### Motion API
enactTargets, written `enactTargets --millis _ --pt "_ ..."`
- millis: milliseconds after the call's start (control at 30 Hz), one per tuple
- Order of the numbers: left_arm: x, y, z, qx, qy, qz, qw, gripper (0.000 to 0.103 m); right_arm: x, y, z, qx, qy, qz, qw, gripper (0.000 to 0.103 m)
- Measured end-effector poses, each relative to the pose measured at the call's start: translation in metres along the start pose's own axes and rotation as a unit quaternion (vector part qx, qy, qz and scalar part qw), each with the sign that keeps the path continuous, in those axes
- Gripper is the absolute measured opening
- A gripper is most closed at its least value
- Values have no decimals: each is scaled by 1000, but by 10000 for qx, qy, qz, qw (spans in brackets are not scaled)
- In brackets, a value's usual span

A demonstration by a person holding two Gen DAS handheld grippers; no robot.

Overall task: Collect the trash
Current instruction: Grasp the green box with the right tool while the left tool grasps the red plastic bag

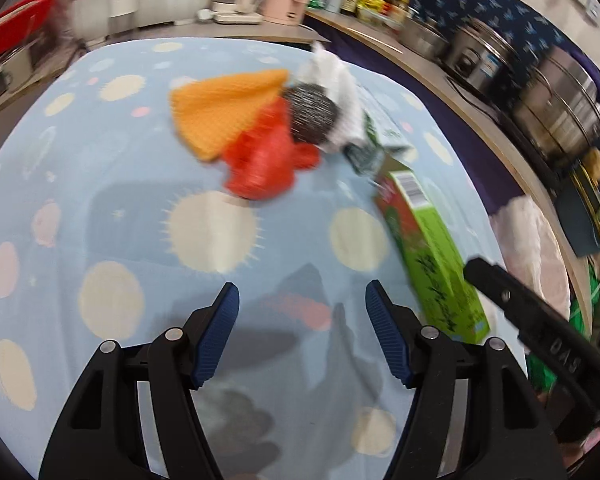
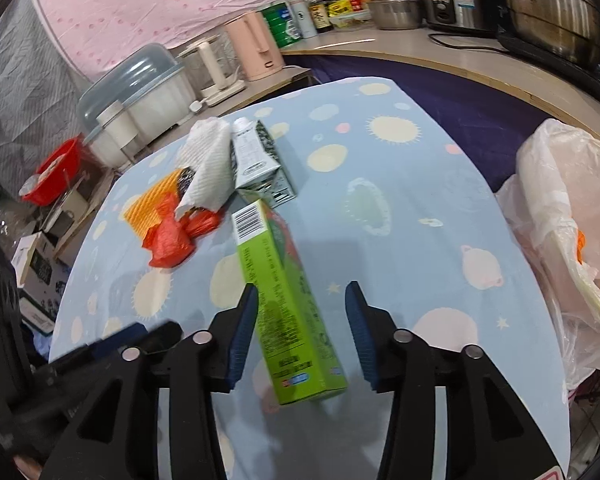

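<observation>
A long green box (image 2: 288, 304) lies on the blue patterned tablecloth (image 2: 420, 208), its near end between the open jaws of my right gripper (image 2: 302, 322). Behind it lie a grey-white carton (image 2: 256, 160), a crumpled white paper towel (image 2: 208, 164), a red plastic bag (image 2: 172, 236), an orange cloth (image 2: 148, 204) and a dark scrubber (image 1: 310, 114). My left gripper (image 1: 302, 312) is open and empty above the cloth, left of the green box (image 1: 428, 248). The orange cloth (image 1: 224, 108), red bag (image 1: 264, 160) and paper towel (image 1: 336, 76) lie ahead of it.
A bin lined with a pale pink plastic bag (image 2: 564, 216) stands at the table's right edge. Counters behind hold steel pots (image 2: 548, 4), a rice cooker (image 2: 452, 0), bottles, a pink kettle (image 2: 254, 46) and a dish rack (image 2: 140, 92). A red basin (image 2: 56, 172) sits at left.
</observation>
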State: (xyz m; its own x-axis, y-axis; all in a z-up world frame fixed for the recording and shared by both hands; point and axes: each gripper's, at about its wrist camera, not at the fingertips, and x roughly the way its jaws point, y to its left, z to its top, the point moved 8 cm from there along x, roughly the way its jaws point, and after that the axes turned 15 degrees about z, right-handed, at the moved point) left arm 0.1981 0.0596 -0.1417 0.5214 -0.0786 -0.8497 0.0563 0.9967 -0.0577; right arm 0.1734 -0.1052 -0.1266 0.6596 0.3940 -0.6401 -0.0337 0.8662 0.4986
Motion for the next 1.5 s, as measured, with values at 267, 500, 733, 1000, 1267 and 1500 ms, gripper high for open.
enactTargets --millis 267,500,733,1000,1267,1500 --pt "6 30 15 -368 -55 245 9990 70 19 0 -6 -17 168 -3 9999 47" --pt "19 26 34 -354 -87 266 9990 70 31 8 -8 -129 293 -8 9995 48" --pt "37 14 53 -261 -107 346 9990 71 43 0 -9 -24 375 -8 9993 48" --pt "56 8 67 -226 -114 410 9988 67 41 -11 -4 131 304 11 9994 37" --pt "55 3 63 -135 -15 336 9993 34 35 -12 -3 175 235 41 9996 35" --pt "31 -4 52 -107 -97 256 9996 32 21 -10 -3 199 114 96 9997 31"
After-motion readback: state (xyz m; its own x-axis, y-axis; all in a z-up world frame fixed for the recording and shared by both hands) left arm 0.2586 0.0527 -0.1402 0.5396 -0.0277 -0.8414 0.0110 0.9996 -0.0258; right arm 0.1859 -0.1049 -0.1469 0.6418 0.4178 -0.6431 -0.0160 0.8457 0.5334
